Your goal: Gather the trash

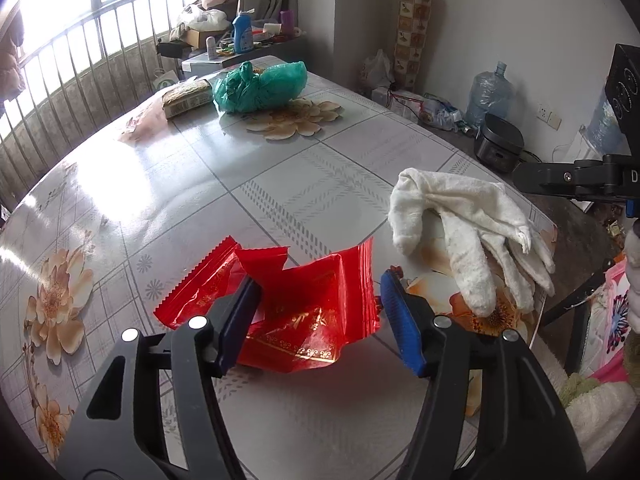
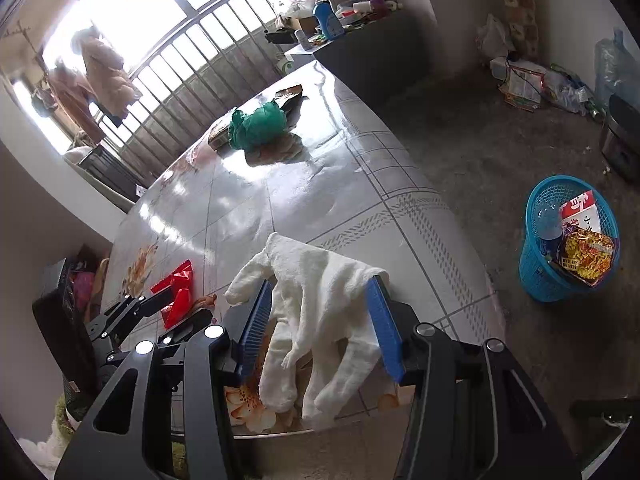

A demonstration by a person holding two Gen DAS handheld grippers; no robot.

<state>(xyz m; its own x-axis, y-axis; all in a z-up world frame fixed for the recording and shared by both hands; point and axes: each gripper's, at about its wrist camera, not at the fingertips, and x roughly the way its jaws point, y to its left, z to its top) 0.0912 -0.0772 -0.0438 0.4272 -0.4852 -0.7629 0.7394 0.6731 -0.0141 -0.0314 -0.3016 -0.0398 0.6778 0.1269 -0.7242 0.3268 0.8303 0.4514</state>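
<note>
The left gripper (image 1: 316,300) has its jaws parted about halfway, straddling the red wrapper (image 1: 296,312) at the bottom centre of the left wrist view. The left-hand pad (image 1: 240,312) lies against or over the crumpled foil; the right-hand pad stands just clear of the wrapper's edge, so nothing is pinched yet. The wrapper's long axis runs roughly left to right across the frame, across the gap between the jaws, so a plain squeeze would fold it lengthwise.

The right gripper (image 2: 320,320) is also about half open, its jaws either side of the white glove (image 2: 320,312) at lower centre of the right wrist view. The glove's fingers point toward the camera, its length running along the jaws. Whether the pads press the cloth I cannot tell.

Both things lie near the close edge of the bench (image 1: 280,184). The blue basket (image 2: 536,264), already holding packets, stands on the floor at the right of the right wrist view, nearer the right hand.
</note>
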